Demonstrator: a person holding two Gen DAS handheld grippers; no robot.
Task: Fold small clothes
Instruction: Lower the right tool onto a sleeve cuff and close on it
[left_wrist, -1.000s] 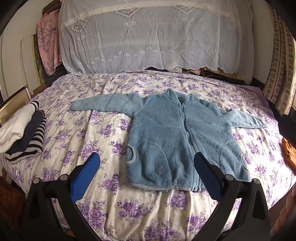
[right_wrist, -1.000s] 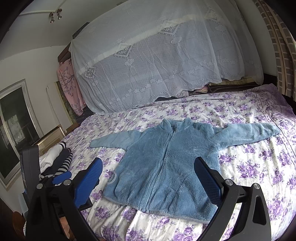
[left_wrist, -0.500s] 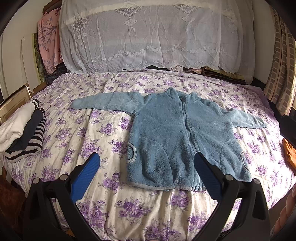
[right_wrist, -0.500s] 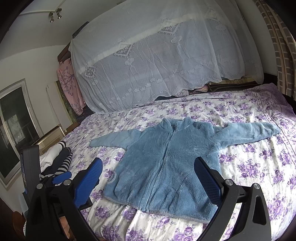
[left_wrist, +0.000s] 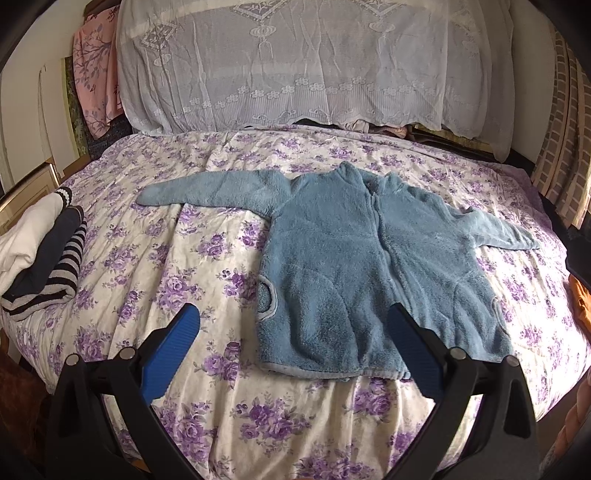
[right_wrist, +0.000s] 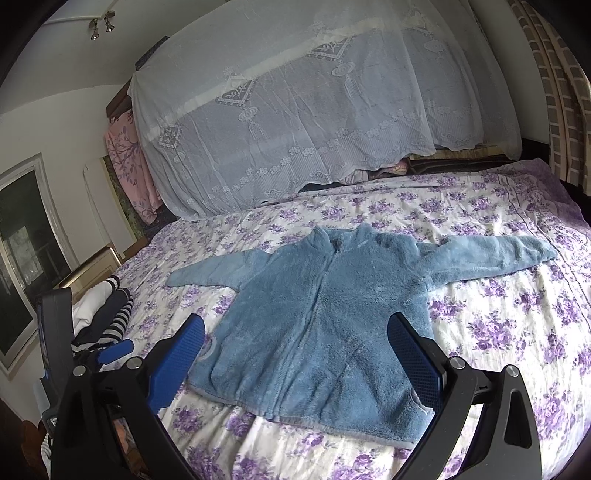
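Floral bedding in white and purple covers the bed (left_wrist: 207, 206), with a lace-draped heap (left_wrist: 295, 66) across its far side and brick-patterned curtains (left_wrist: 565, 155) at the right edge.

At the far left of the bed sits a folded stack of clothes (left_wrist: 40, 254), white on top, dark and striped beneath; it looks like finished work. Next comes the left tool (left_wrist: 295, 354), its 2 blue-padded fingers (left_wrist: 170, 350) spread wide and holding nothing, hovering above the near edge of the bed.

Across the middle lies the blue fleece jacket (left_wrist: 354, 266), face up, zipped, both sleeves stretched out sideways, hem toward the camera. Its left sleeve (left_wrist: 207, 188) lies flat on the bedding, well apart from the stack. A pocket opening (left_wrist: 266, 299) shows near the left hem.

In the right wrist view the right tool (right_wrist: 295, 362) is likewise spread and empty, above the jacket's hem, with the right sleeve (right_wrist: 495, 254) running out toward the bed's far right.

The fleece looks thick, soft and light: it should drape without slipping much, though it will make bulky, springy folds that want pressing down. The cuffs seem the best places to pinch for bringing each sleeve across the chest; afterwards the 2 hem corners, so the body can be doubled toward the collar.
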